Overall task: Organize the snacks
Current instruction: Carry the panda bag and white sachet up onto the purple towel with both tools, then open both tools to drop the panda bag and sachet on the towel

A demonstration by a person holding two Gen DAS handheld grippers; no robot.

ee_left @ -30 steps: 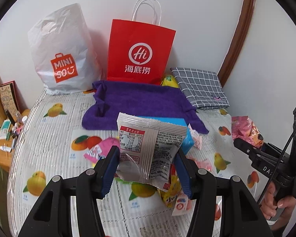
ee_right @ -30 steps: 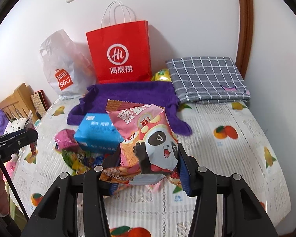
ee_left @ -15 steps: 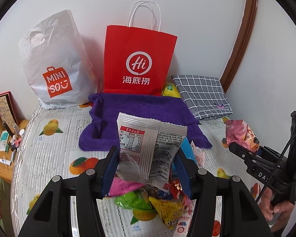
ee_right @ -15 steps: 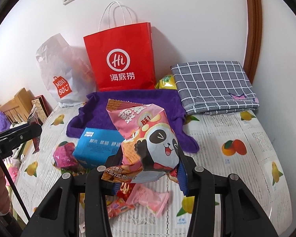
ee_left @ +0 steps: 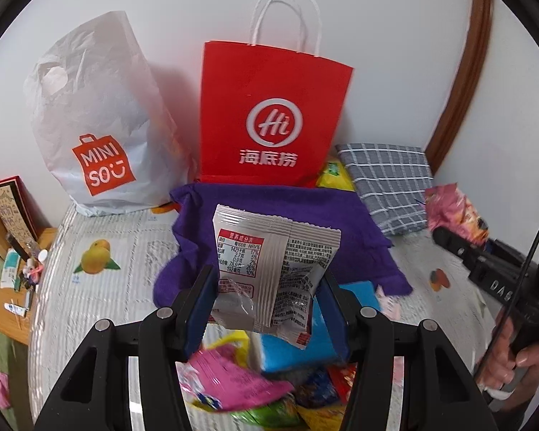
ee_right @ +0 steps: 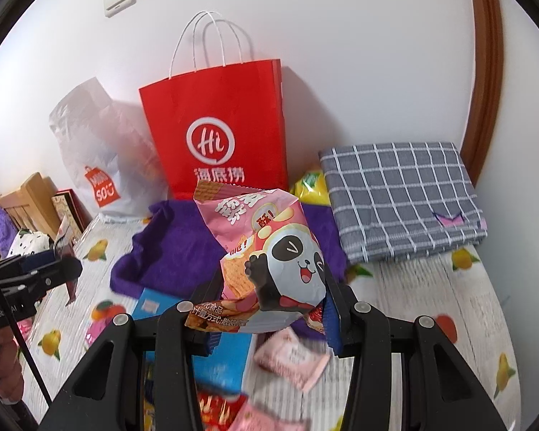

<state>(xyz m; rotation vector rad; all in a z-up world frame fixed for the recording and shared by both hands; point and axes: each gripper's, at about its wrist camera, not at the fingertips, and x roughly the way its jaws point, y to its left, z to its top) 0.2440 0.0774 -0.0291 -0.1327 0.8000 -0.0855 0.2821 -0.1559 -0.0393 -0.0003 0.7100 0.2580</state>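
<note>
My left gripper (ee_left: pixel 266 305) is shut on a silver snack packet (ee_left: pixel 273 269) with a red nutrition label, held upright above the bed. My right gripper (ee_right: pixel 269 309) is shut on a pink panda snack bag (ee_right: pixel 269 255), also seen at the right edge of the left wrist view (ee_left: pixel 456 215). A red Hi paper bag (ee_left: pixel 273 125) (ee_right: pixel 222 129) stands open-topped against the wall behind a purple cloth (ee_left: pixel 280 212) (ee_right: pixel 169 248). Loose snacks lie below: a blue box (ee_left: pixel 302 341) (ee_right: pixel 219 352), a pink packet (ee_left: pixel 226 377) and a pale pink packet (ee_right: pixel 291 359).
A white Miniso plastic bag (ee_left: pixel 97 136) (ee_right: pixel 97 158) stands left of the red bag. A folded grey checked cloth (ee_left: pixel 391 186) (ee_right: pixel 402 201) lies at the right by the wall, with a yellow packet (ee_left: pixel 334 176) beside it. A wooden bedside shelf (ee_left: pixel 14 251) holds small items at left.
Both grippers have moved forward toward the red bag and the wall with their packets still held. The loose snack pile has slid lower in both views.
</note>
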